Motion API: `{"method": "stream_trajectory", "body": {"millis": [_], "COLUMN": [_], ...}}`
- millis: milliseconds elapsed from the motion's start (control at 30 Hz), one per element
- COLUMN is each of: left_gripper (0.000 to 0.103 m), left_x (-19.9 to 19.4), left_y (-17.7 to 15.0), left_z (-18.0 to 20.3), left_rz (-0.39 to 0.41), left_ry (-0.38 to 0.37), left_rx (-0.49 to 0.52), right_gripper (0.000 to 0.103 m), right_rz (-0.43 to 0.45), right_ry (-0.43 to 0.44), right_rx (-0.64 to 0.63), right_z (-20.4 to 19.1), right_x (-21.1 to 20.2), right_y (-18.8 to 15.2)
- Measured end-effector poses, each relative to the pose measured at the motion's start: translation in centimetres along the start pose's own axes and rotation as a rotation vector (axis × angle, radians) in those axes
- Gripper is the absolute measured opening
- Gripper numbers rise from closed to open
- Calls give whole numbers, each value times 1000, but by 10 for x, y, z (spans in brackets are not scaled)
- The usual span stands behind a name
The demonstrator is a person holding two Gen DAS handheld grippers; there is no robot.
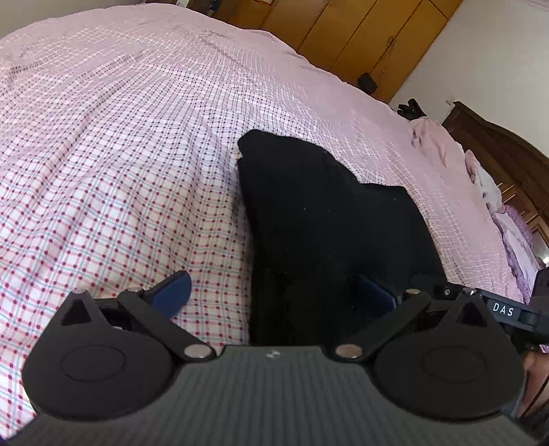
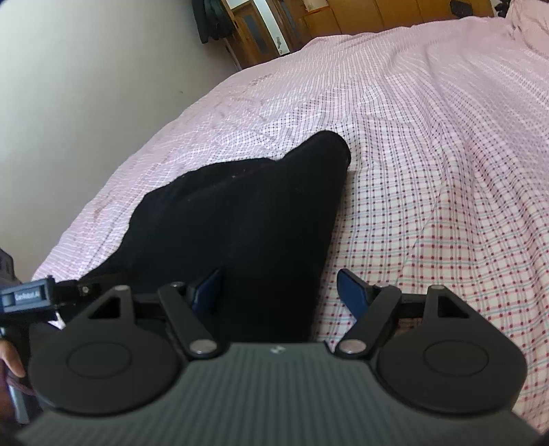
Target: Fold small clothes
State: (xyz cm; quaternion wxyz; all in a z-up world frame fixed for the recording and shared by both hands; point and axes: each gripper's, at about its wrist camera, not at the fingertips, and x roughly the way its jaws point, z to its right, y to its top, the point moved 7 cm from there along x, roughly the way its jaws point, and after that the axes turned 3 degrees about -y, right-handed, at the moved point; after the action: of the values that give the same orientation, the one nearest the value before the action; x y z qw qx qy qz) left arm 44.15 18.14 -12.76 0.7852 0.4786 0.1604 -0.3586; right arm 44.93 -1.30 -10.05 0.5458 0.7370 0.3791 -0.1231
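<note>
A small black garment (image 1: 319, 226) lies in a rumpled heap on the pink checked bed cover (image 1: 113, 164). In the left wrist view its near end runs between my open blue fingers (image 1: 175, 291); my left gripper (image 1: 274, 291) is open around it, the right finger partly hidden by the cloth. In the right wrist view the same garment (image 2: 240, 212) reaches between the fingers (image 2: 353, 291). My right gripper (image 2: 278, 288) is open, its left finger against the cloth. The two grippers sit side by side at the garment's near end.
The bed cover (image 2: 429, 137) spreads wide around the garment. Wooden wardrobes (image 1: 360, 31) stand beyond the bed. A dark wooden headboard (image 1: 507, 147) and pale bunched bedding (image 1: 435, 137) lie at the right. A wall (image 2: 68, 85) runs along the bed's left edge.
</note>
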Motion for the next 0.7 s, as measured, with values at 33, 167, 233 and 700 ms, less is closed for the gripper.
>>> {"method": "stream_trajectory", "body": {"millis": [33, 167, 233, 700], "left_gripper": [103, 103, 103, 103], "left_x": [-1, 0, 1, 23], "left_y": [-1, 0, 1, -2], "left_z": [0, -1, 1, 8], "left_rz": [0, -4, -14, -79], "left_ry": [0, -1, -11, -230], "left_rx": [-2, -7, -1, -114], "right_gripper": [76, 76, 76, 76], "right_rz": [0, 0, -1, -118], "right_ry": [4, 5, 1, 350], "right_rx": [4, 6, 2, 261], "right_z": [1, 0, -2, 22], "right_x": [1, 0, -4, 5], "right_y": [0, -1, -2, -12]}}
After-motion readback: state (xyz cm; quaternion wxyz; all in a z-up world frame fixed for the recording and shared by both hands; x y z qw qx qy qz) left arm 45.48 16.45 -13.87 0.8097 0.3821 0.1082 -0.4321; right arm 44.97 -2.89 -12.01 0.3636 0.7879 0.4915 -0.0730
